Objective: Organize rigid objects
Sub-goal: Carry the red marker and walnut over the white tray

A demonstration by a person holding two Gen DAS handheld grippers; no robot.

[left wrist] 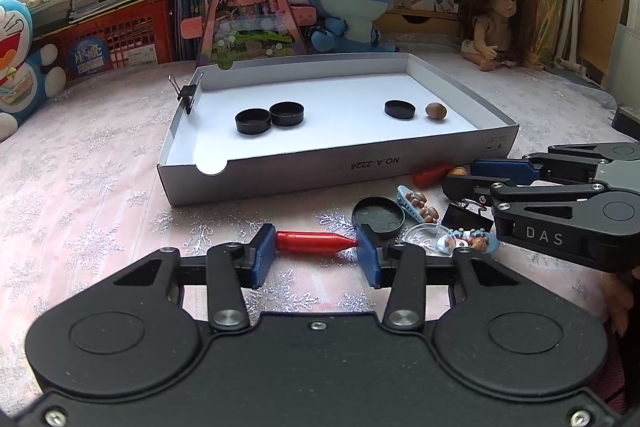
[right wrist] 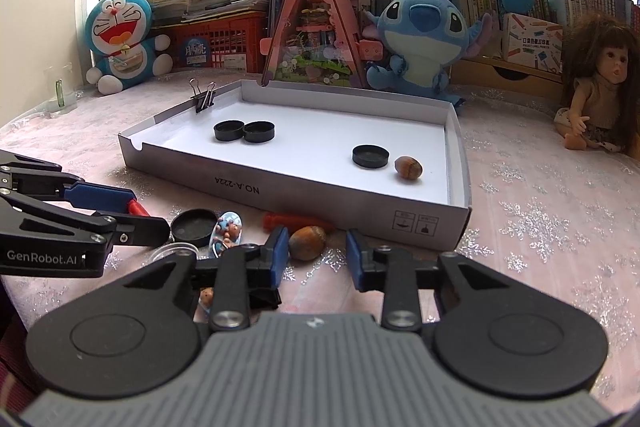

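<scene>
A red bullet-shaped piece lies crosswise between the blue pads of my left gripper, which press on both its ends. My right gripper stands open around a brown hazelnut; the nut is next to the left pad with a gap to the right one. Each gripper shows in the other view too: right gripper, left gripper. Behind them, the white cardboard tray holds three black caps and a second hazelnut.
Loose on the snowflake cloth lie a black cap, bear hair clips, another red piece, a black binder clip and a clear disc. A binder clip grips the tray's left wall. Plush toys, a doll and books line the back.
</scene>
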